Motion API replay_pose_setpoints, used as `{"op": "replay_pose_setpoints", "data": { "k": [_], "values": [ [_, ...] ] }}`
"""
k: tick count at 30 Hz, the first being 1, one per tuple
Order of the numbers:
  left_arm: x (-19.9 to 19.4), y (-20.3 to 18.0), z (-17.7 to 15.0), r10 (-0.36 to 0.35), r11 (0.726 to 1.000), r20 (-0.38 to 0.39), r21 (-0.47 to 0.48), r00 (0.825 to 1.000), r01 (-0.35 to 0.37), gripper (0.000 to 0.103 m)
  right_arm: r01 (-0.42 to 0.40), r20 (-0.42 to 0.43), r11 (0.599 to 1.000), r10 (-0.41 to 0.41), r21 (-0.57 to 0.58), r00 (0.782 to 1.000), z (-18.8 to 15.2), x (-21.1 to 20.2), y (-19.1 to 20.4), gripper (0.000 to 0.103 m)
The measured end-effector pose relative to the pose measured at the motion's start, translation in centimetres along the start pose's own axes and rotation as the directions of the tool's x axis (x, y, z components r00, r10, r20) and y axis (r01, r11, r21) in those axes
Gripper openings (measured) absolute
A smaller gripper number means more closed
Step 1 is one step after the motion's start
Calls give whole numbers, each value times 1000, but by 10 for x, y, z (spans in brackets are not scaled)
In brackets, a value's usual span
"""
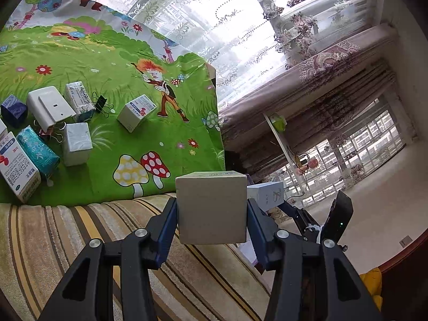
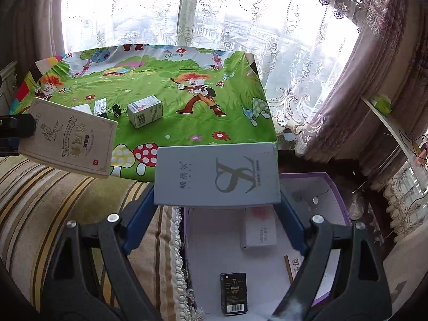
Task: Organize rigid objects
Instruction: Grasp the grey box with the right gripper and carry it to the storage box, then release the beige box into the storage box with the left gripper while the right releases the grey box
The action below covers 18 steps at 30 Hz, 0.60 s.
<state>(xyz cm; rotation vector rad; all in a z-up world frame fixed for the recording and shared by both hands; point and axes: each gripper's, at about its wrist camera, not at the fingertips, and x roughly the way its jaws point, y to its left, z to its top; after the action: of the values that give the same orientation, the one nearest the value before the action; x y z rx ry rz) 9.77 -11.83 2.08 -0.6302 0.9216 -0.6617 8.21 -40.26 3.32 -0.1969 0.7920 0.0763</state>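
A beige box (image 1: 211,207) is clamped in the left tongs (image 1: 211,214), a grey-blue box (image 2: 216,175) in the right tongs (image 2: 216,203) above the partly filled purple bin (image 2: 339,195), while many boxes (image 1: 77,147) are left on the tabletop (image 1: 165,128).

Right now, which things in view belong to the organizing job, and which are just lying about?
In the job:
- beige box, clamped in the left gripper
- pale blue box, clamped in the right gripper
- purple bin below it, holding a black box
- loose cartons on the green cloth

Lying about:
- lace curtain
- striped cover
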Motion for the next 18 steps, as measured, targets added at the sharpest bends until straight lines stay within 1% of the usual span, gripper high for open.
{"op": "replay_pose_setpoints", "data": {
  "k": [5,9,14,17,18],
  "values": [
    [29,-17,-4,-14,1000,-72,5,997,14,51,16,-25,994,-14,113,1000,-14,0,-30,87],
    [58,-30,-2,12,1000,-135,21,991,-9,51,24,-51,982,-14,188,999,-21,6,-47,87],
    [92,-50,-3,39,997,-193,70,980,-26,51,22,-66,976,-8,218,998,-26,12,-55,87],
    [108,-54,-6,53,996,-224,87,973,-35,51,16,-72,972,1,233,997,-30,13,-59,87],
    [113,-54,-7,60,995,-236,93,970,-39,54,16,-74,971,2,238,997,-31,14,-59,87]
  ]
}}
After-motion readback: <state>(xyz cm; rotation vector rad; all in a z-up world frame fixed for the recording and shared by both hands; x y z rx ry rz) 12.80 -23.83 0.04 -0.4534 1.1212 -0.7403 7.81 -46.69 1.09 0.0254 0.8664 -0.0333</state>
